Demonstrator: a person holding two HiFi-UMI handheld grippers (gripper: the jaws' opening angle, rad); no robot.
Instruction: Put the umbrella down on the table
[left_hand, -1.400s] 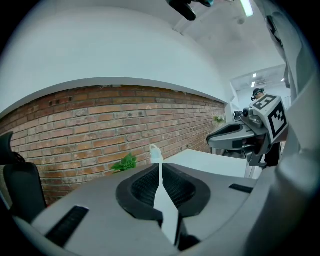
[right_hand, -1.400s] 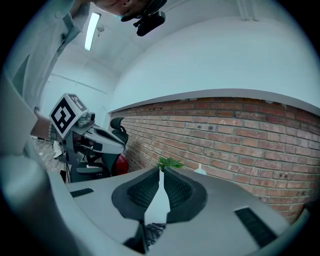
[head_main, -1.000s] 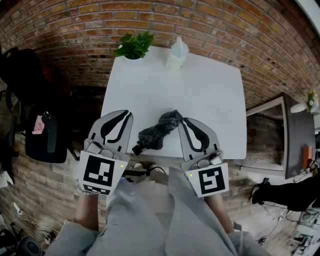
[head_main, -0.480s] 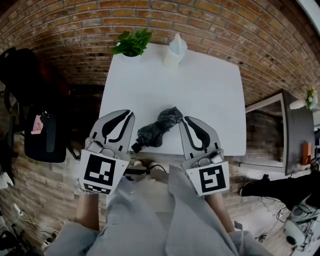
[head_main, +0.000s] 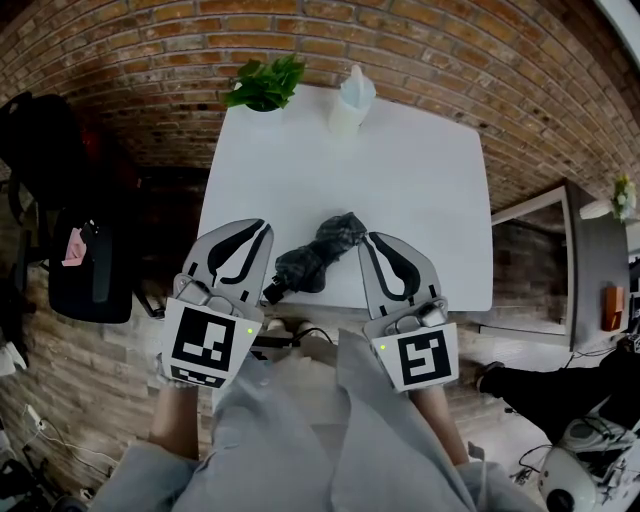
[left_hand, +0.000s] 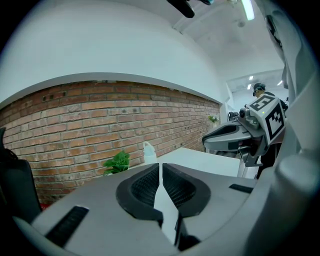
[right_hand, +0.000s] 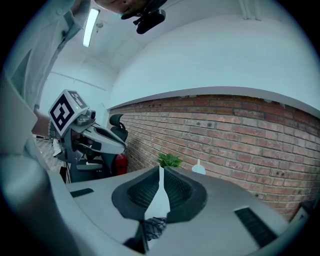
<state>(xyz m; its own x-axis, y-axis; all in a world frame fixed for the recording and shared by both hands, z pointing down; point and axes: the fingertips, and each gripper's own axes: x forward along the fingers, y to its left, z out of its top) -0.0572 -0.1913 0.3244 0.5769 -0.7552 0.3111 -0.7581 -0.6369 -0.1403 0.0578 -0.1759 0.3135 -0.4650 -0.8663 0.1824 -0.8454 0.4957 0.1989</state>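
Observation:
A folded dark grey umbrella (head_main: 315, 257) lies on the white table (head_main: 400, 170), near its front edge, with the handle end pointing left towards me. My left gripper (head_main: 260, 228) is just left of it and my right gripper (head_main: 373, 240) just right of it; neither touches it. Both are shut with nothing between the jaws, whose tips meet in the left gripper view (left_hand: 160, 166) and the right gripper view (right_hand: 161, 170). A bit of the umbrella (right_hand: 152, 227) shows below the right gripper's jaws.
A potted green plant (head_main: 265, 85) and a white bottle (head_main: 352, 100) stand at the table's far edge against the brick wall. A black chair (head_main: 90, 275) stands to the left of the table. A dark desk (head_main: 590, 260) is at the right.
The grippers and the umbrella have kept their places. Only the head view has shifted slightly.

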